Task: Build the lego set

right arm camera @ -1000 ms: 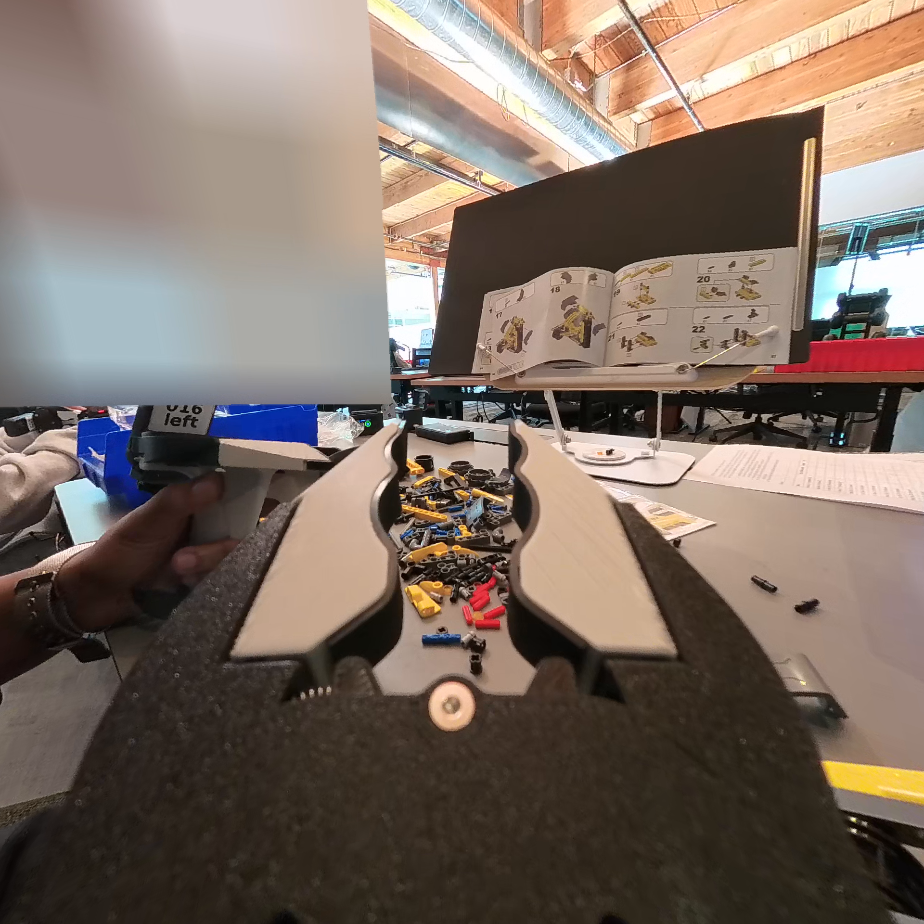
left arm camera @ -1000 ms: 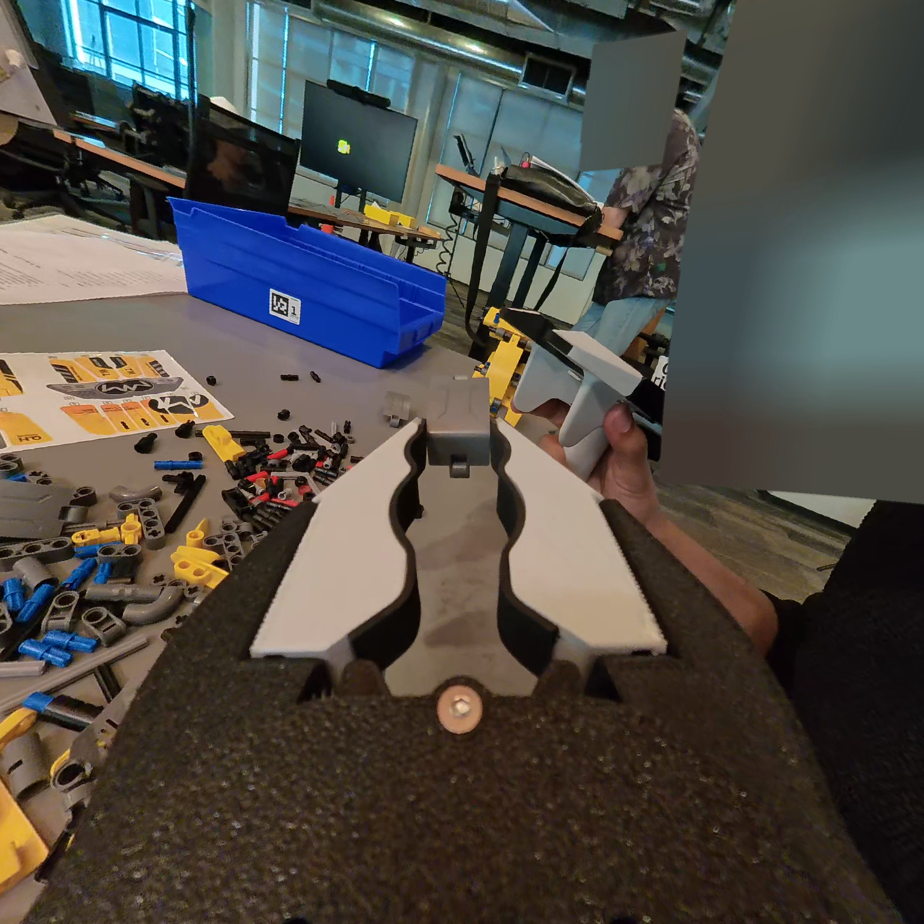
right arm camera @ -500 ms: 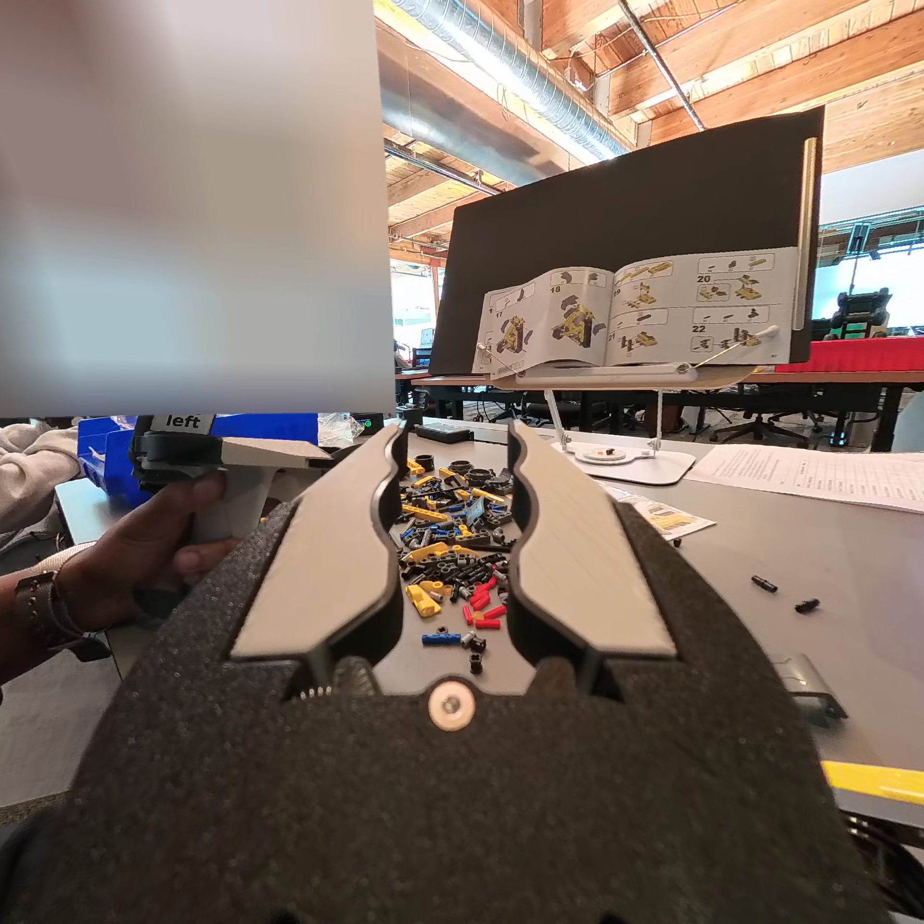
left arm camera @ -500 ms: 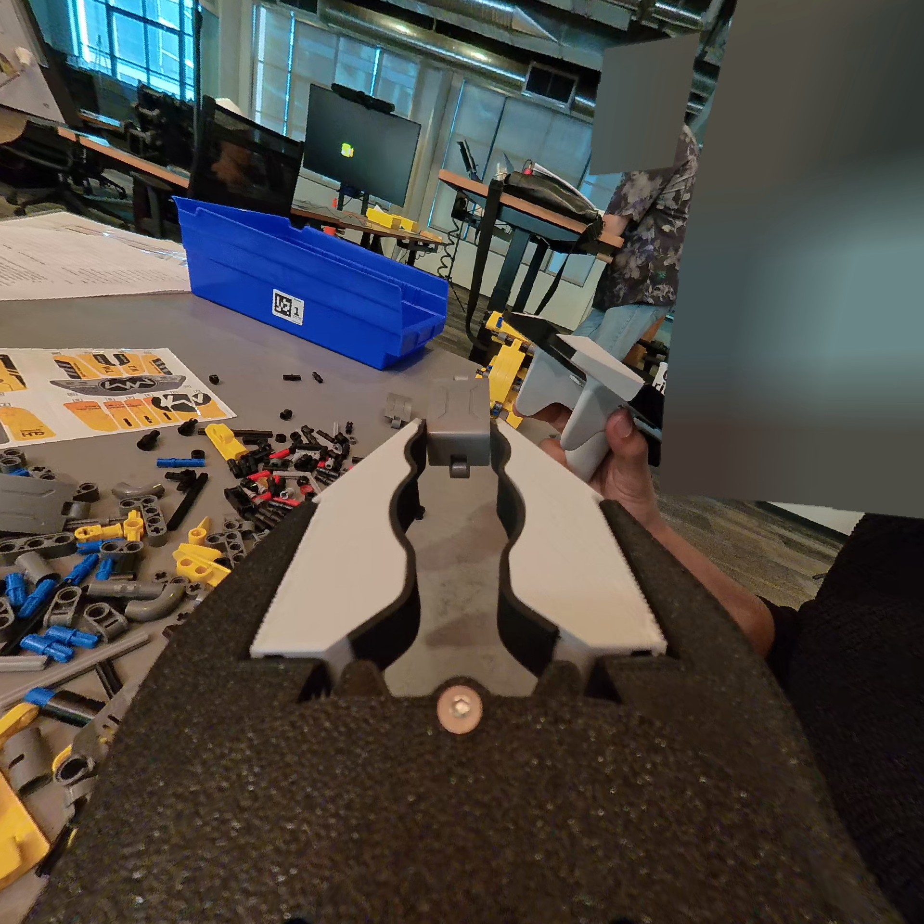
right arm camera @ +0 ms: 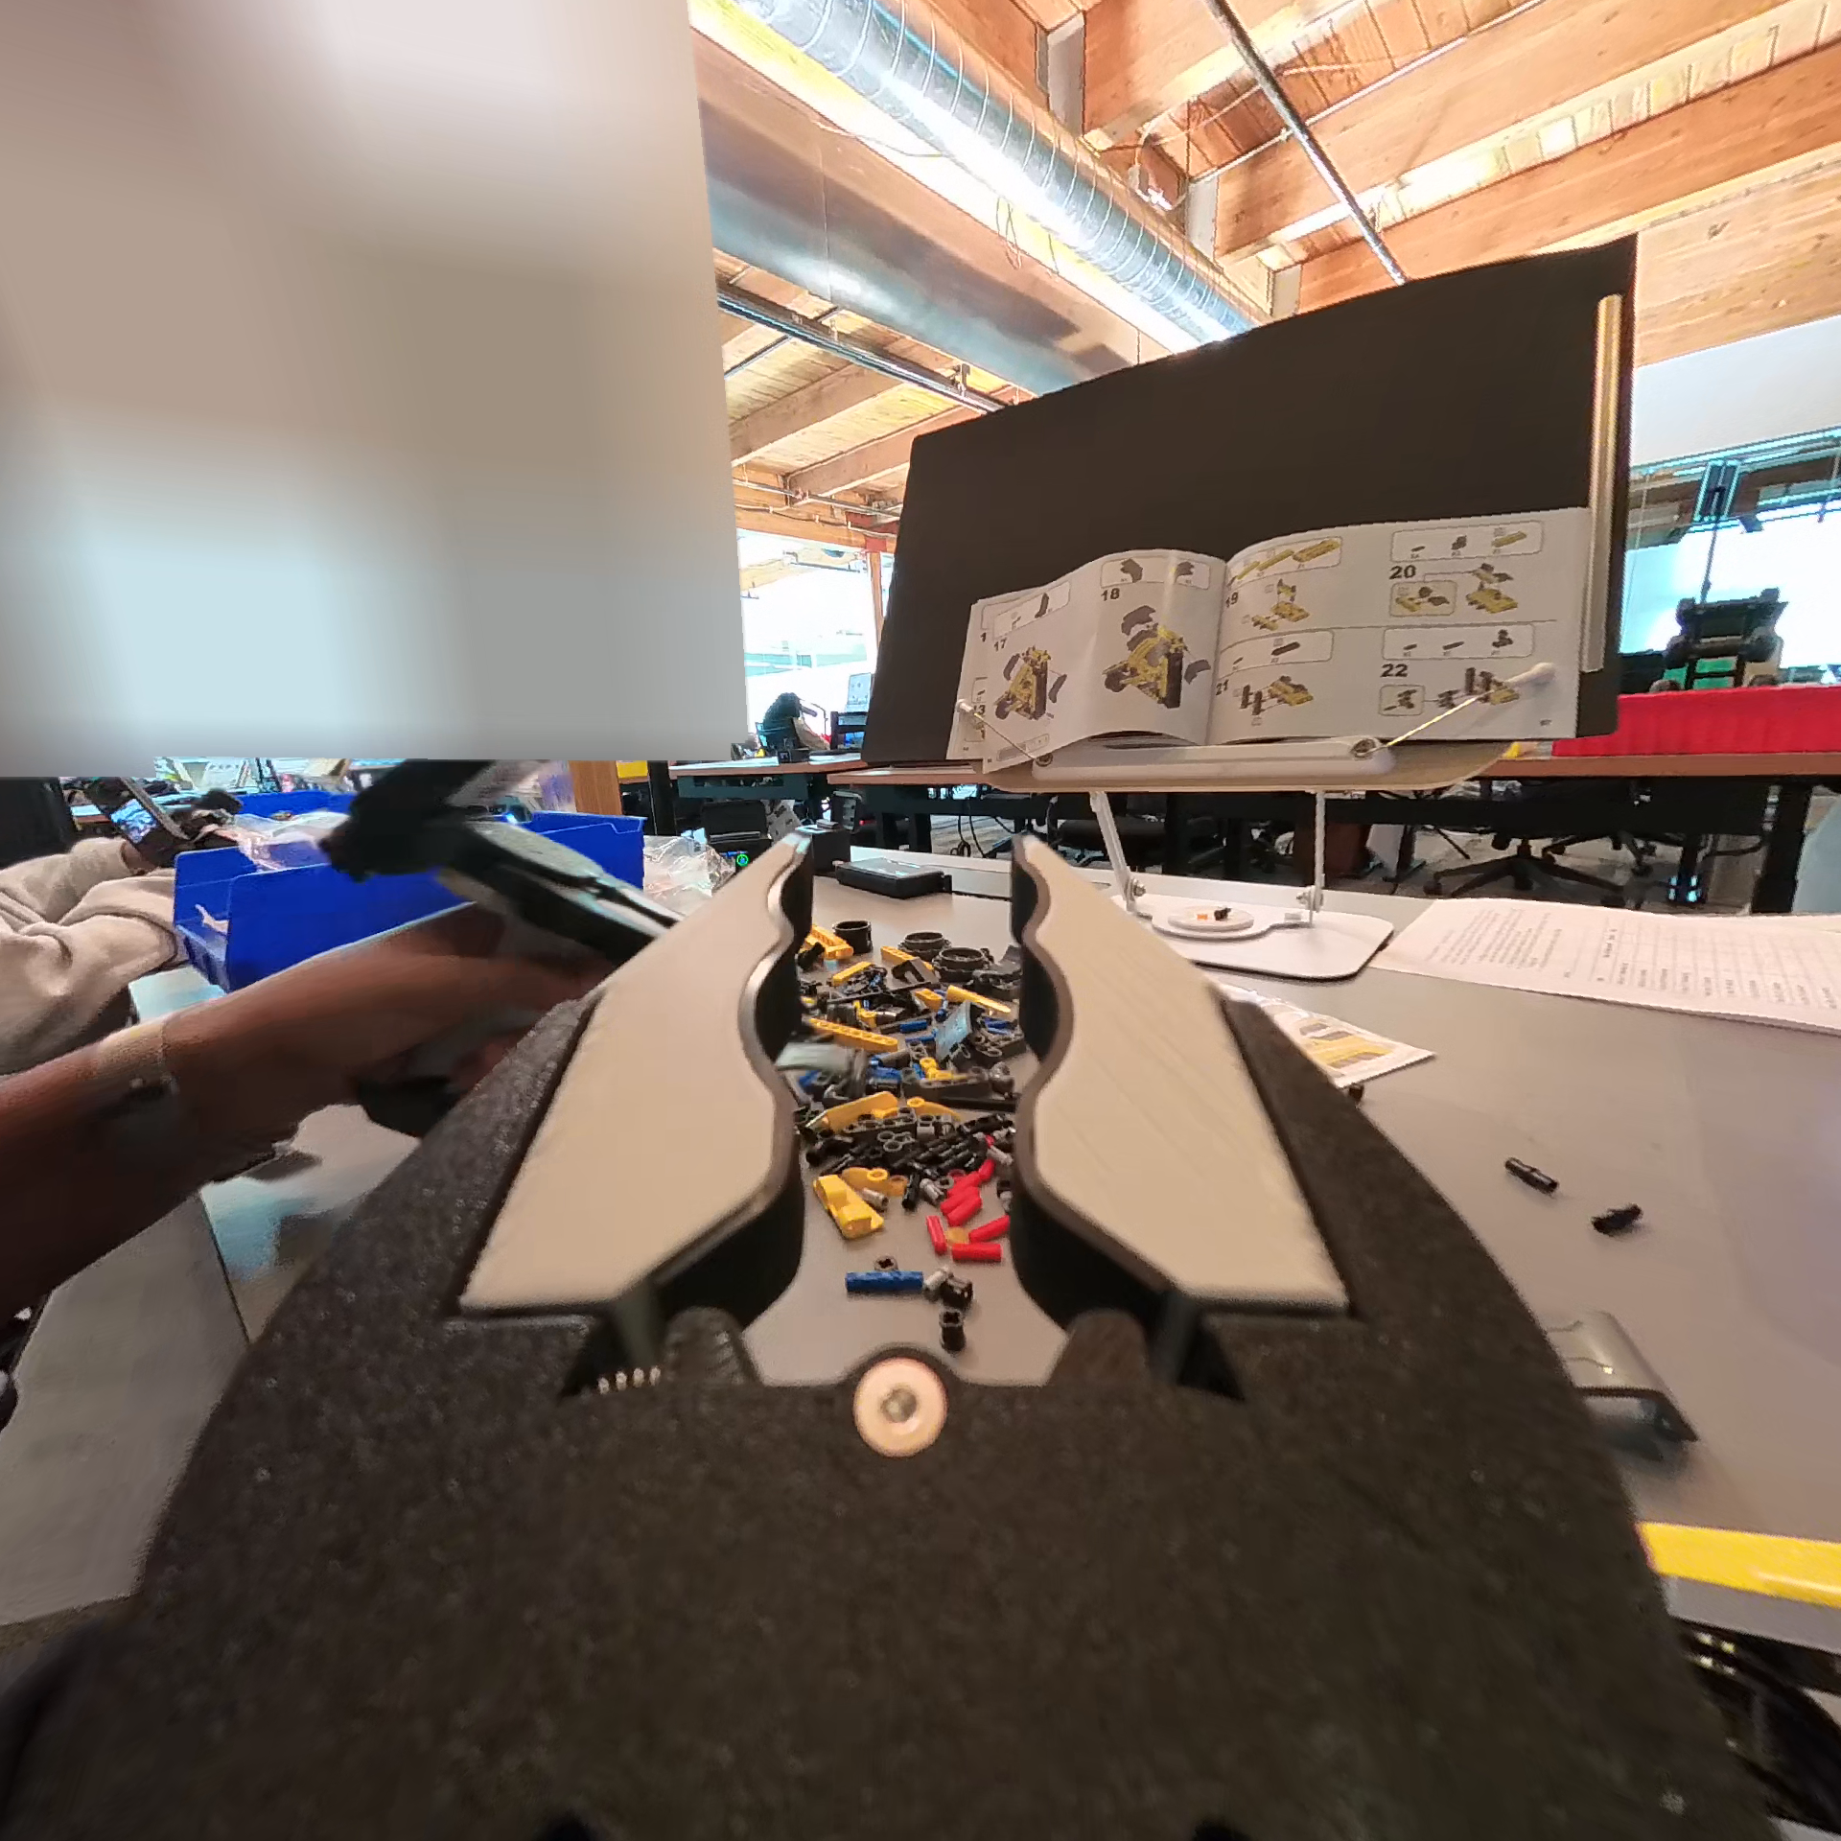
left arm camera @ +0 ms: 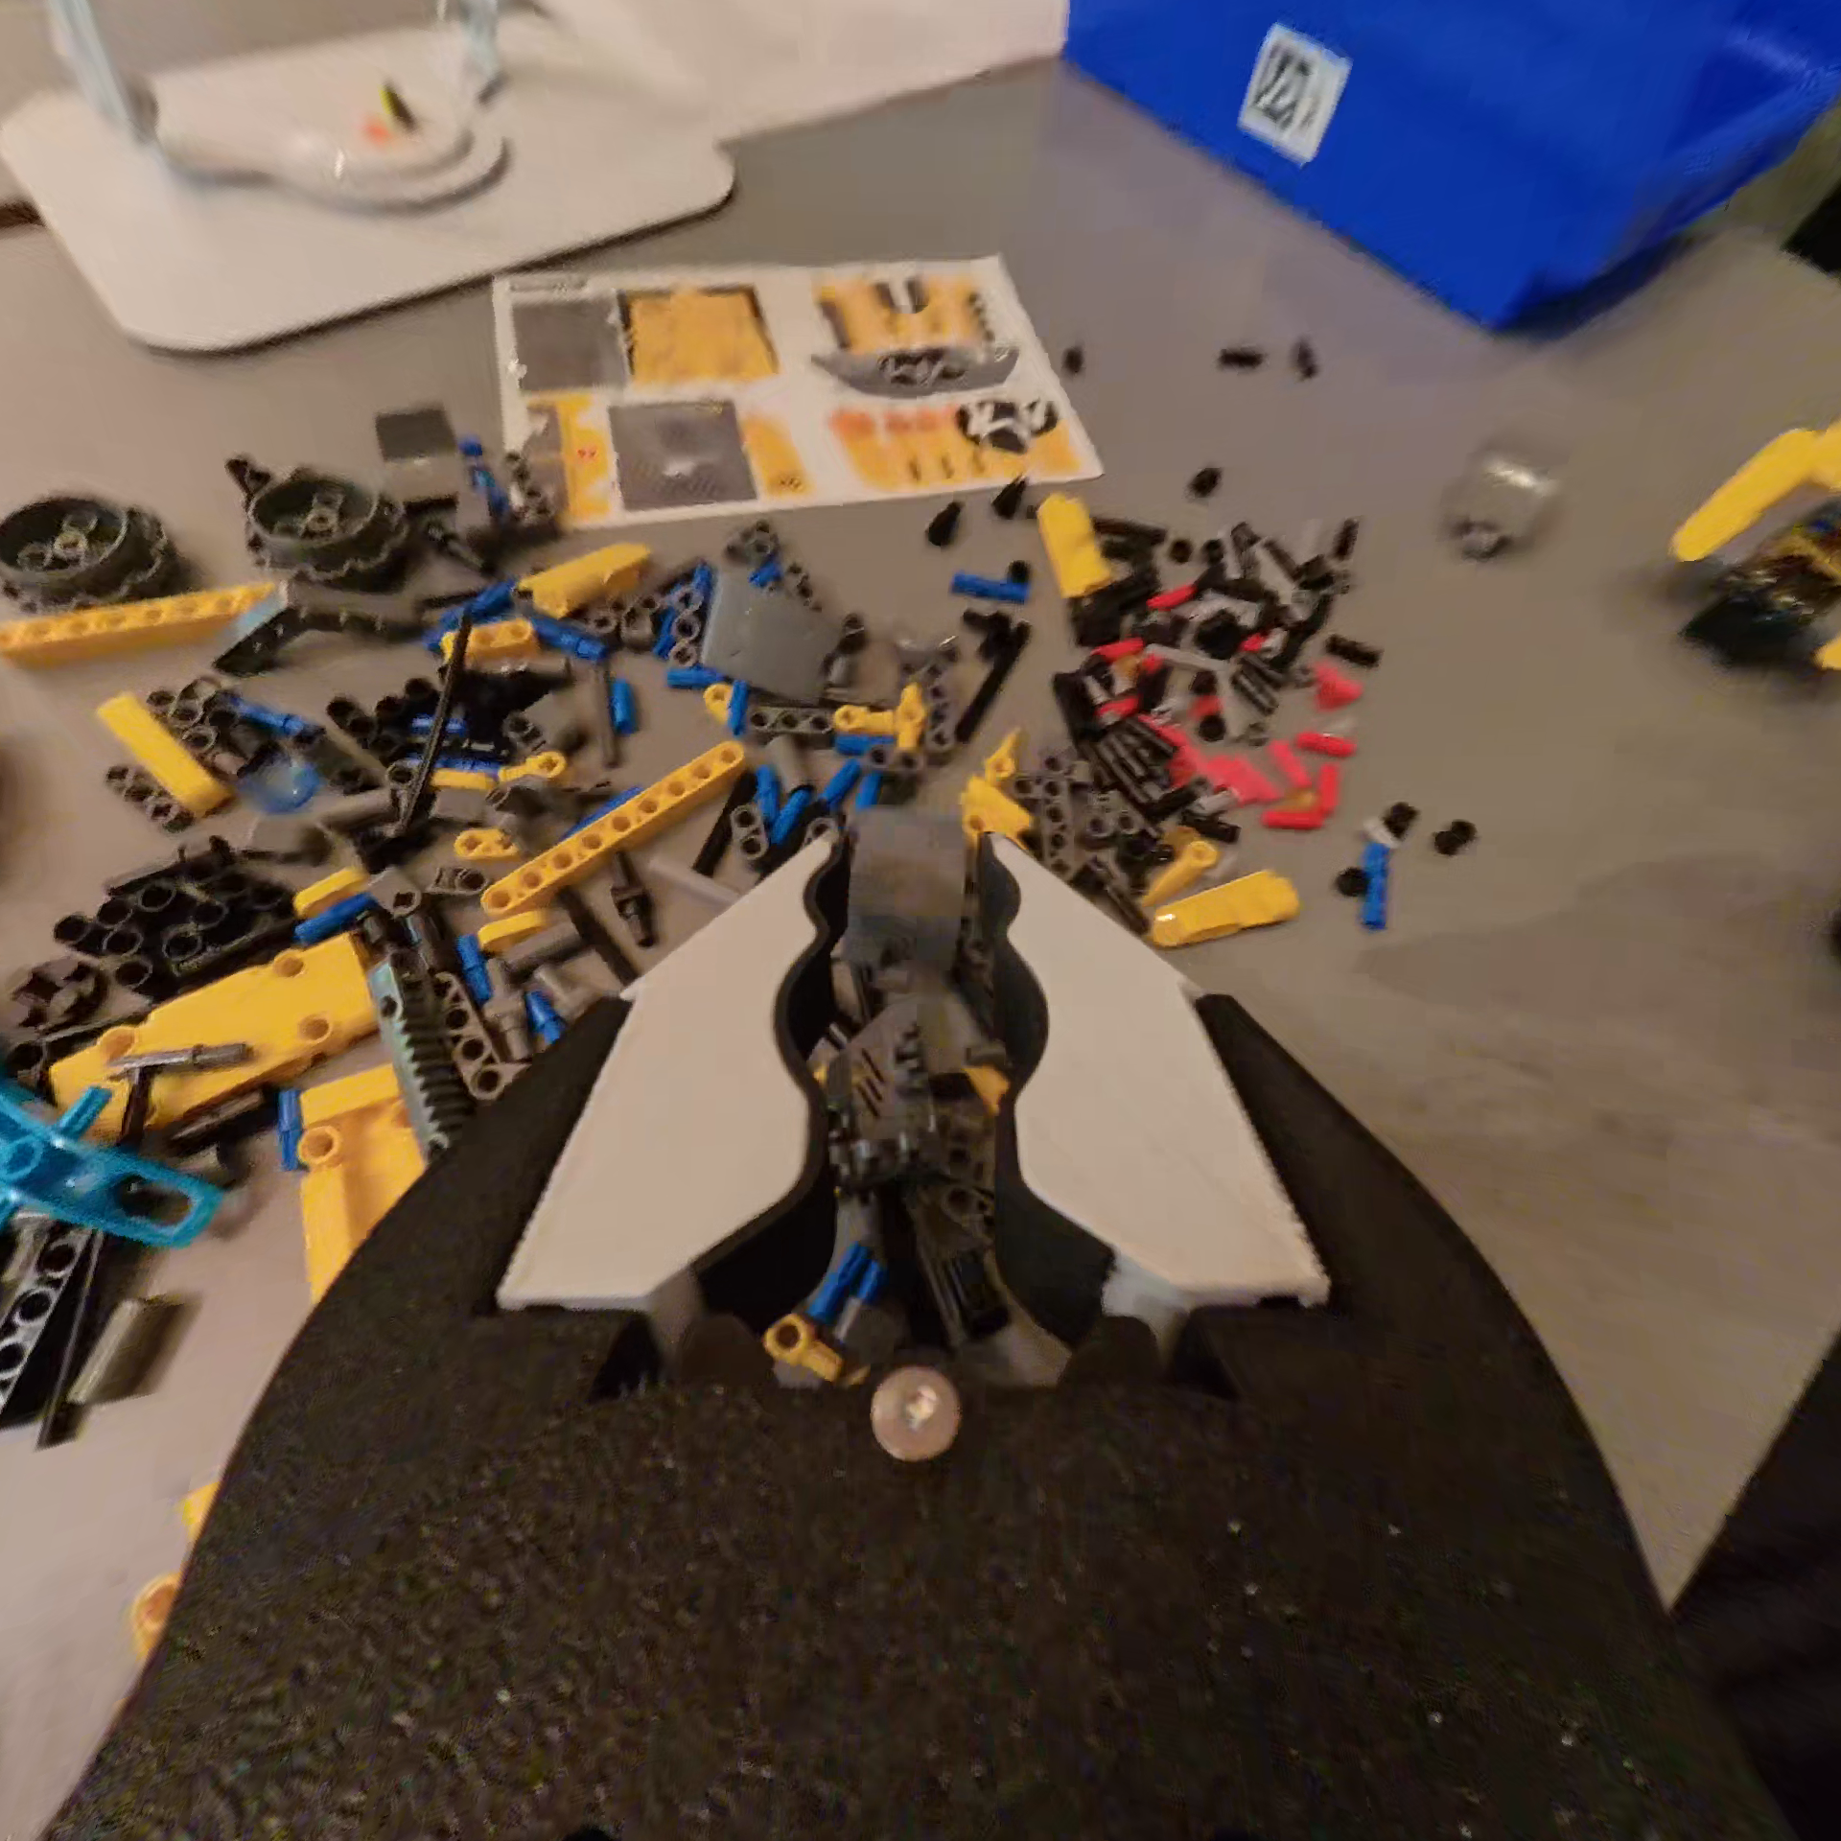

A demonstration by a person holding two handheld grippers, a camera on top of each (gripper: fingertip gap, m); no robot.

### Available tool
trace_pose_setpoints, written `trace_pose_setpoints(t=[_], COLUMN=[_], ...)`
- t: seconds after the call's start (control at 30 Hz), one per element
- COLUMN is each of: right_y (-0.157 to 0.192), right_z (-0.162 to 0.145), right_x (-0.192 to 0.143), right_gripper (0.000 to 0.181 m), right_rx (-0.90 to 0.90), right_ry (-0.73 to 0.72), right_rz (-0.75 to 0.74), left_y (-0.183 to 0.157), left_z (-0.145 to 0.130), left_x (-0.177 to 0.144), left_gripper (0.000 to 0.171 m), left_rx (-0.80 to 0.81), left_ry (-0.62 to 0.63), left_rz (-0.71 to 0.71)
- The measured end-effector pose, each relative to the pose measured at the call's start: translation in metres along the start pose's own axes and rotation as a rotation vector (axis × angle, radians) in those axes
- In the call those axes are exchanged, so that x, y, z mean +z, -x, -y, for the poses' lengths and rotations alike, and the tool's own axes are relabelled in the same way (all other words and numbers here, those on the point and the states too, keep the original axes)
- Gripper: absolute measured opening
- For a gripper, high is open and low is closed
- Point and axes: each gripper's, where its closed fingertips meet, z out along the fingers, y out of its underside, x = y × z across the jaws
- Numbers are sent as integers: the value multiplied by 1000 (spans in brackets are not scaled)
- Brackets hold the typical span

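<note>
The left gripper (left arm camera: 909,867) has its jaws clenched on a small grey piece (left arm camera: 905,882), hanging above the brick pile (left arm camera: 638,797) in the middle of the table (left arm camera: 1494,1046). The piece looks like light, rigid, smooth plastic, prone to slipping or twisting, so its flat sides are the better hold. The right gripper (right arm camera: 905,877) is released and empty near the table's edge, pointing over the pile toward the booklet (right arm camera: 1265,638) on its stand. A sticker sheet (left arm camera: 787,389) and blue bin (left arm camera: 1474,130) lie beyond the pile.
</note>
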Motion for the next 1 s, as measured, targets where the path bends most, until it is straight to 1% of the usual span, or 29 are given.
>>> trace_pose_setpoints(t=[0.07, 0.13, 0.17, 0.2, 0.27, 0.33, 0.43, 0.5, 0.57, 0.63, 0.7, 0.77, 0.8, 0.87, 0.9, 1.0], right_y=[0, -1, -1, -1, 0, 2, 3, 3, 3, 4, 6, 8, 8, 8, 9, 8], right_z=[1, -1, 0, 1, 3, 4, 4, 5, 7, 8, 9, 9, 10, 10, 10, 11], right_x=[0, 0, 0, 0, -2, -3, -3, -4, -5, -6, -8, -9, -9, -8, -8, -8], right_gripper=[38, 38, 38, 38, 38, 37, 38, 37, 37, 37, 37, 37, 37, 38, 37, 37], right_rx=[-1, 10, 13, 13, 12, 13, 17, 21, 27, 33, 37, 42, 44, 47, 48, 50], right_ry=[-4, 4, 3, -4, -19, -27, -32, -39, -47, -53, -59, -60, -59, -57, -57, -59], right_rz=[-3, -3, 0, 2, 9, 17, 27, 30, 32, 40, 50, 59, 63, 66, 65, 61], left_y=[4, 8, 11, 19, 49, 79, 119, 132, 133, 137, 141, 141, 141, 144, 146, 142], left_z=[2, 10, 19, 29, 48, 65, 79, 85, 90, 88, 79, 73, 71, 67, 65, 62], left_x=[5, 6, 5, 4, 13, 33, 69, 88, 99, 105, 108, 111, 112, 114, 116, 120], left_gripper=[28, 48, 54, 56, 56, 56, 56, 55, 55, 53, 51, 49, 45, 32, 29, 27], left_rx=[-70, -126, -124, -107, -63, -68, -118, -130, -135, -125, -114, -118, -115, -100, -96, -95], left_ry=[13, 12, 0, -15, -15, 16, 80, 108, 110, 136, 184, 200, 205, 228, 235, 243], left_rz=[-14, -51, -65, -53, 27, 63, 96, 122, 120, 149, 168, 165, 163, 178, 186, 144])
